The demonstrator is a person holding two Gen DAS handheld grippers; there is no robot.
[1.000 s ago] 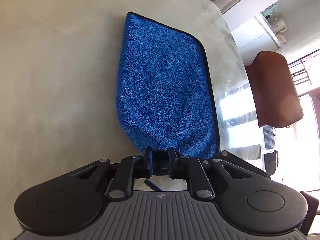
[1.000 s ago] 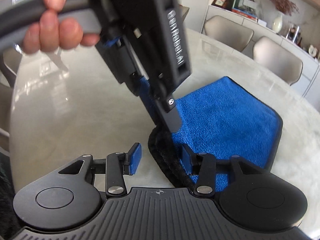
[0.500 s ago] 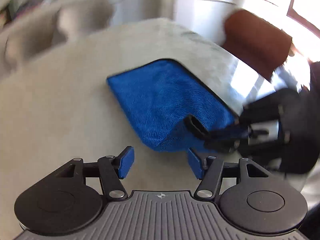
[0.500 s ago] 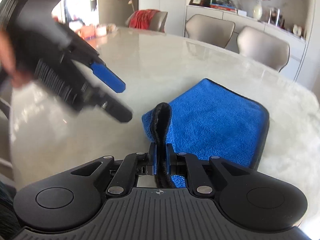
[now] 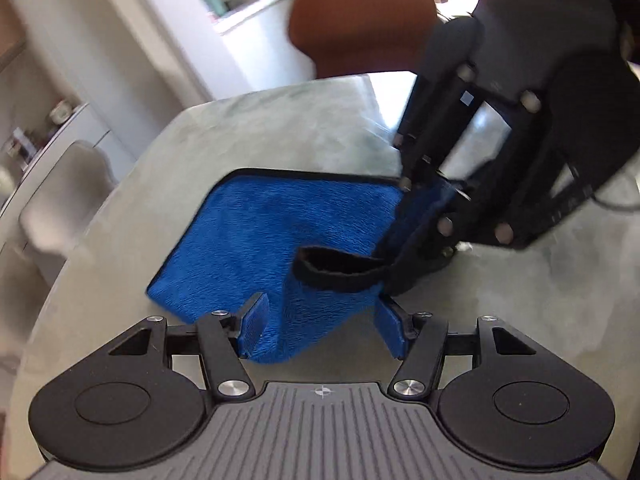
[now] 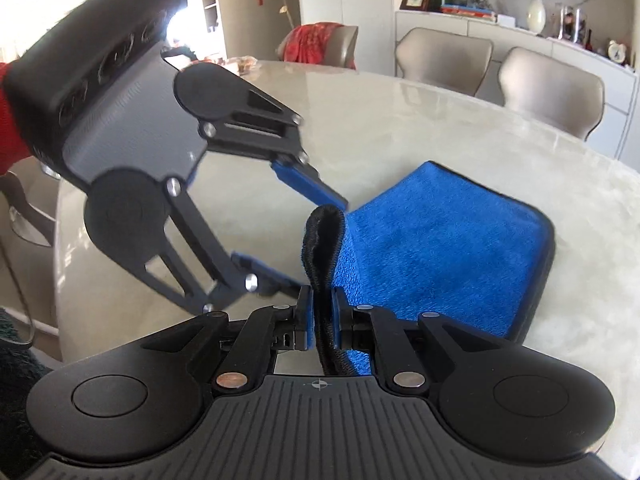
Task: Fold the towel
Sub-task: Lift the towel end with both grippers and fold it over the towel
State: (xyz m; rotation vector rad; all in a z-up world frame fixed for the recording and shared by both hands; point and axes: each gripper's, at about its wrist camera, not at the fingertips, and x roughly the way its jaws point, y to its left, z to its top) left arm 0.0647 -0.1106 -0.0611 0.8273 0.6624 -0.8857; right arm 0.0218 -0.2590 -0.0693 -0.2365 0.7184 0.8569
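R gripper clamps black hem of blue towel, corner raised off table. L gripper half-wide, closing, pads straddle near towel edge, not pinching yet. Tip: L bites hem square, both lift level.

The towel is bright blue plush with a black bound edge, folded over and lying mostly flat on the pale marble-look table. One corner is lifted off the surface, its black hem bunched into an upright loop, while the far corners stay down and rounded, the nap facing up
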